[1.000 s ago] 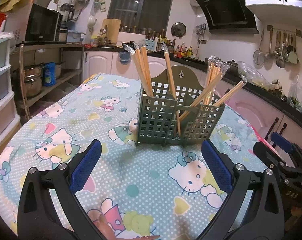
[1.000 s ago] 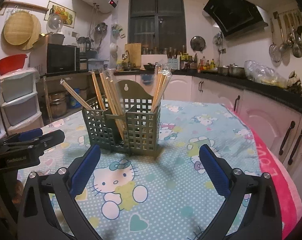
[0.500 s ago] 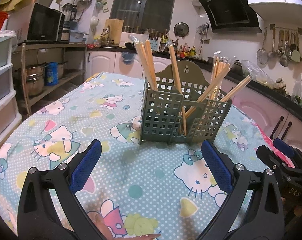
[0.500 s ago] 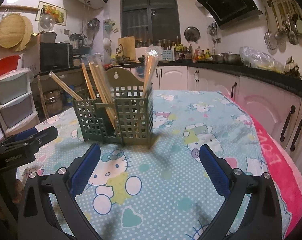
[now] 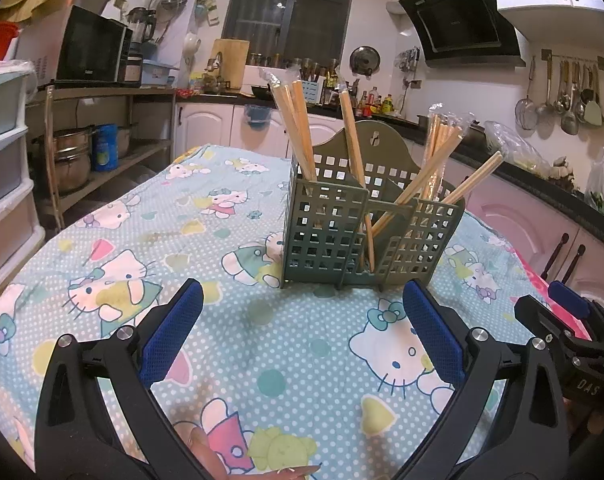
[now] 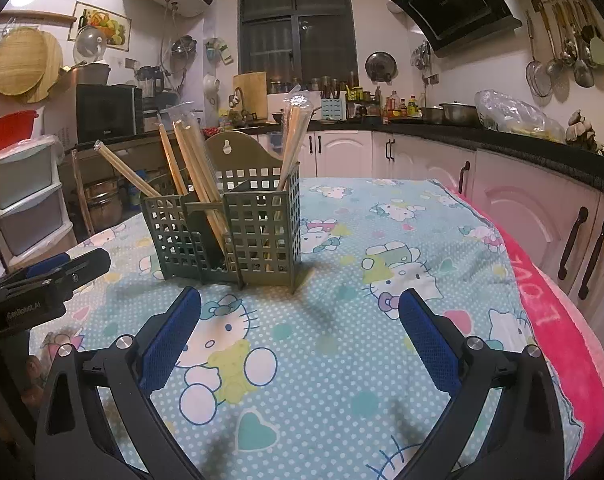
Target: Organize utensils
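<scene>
The green perforated plastic utensil holder [image 5: 365,224] with wooden chopsticks [image 5: 300,128] stands frame-centre on the cartoon-print tablecloth [image 5: 150,240]. Left gripper [image 5: 302,312] and right gripper [image 6: 300,310] are spread, empty, with bare cloth between.

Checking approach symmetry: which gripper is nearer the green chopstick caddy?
Neither clearly; both hover open at similar distances. The left gripper faces the green chopstick caddy almost head-on, while the right gripper points past its right side, with the caddy off to its left.

Warm indoor light, night-dark window [image 6: 298,20]; sharp centre, fisheye-bent edges, black corner vignette.
</scene>
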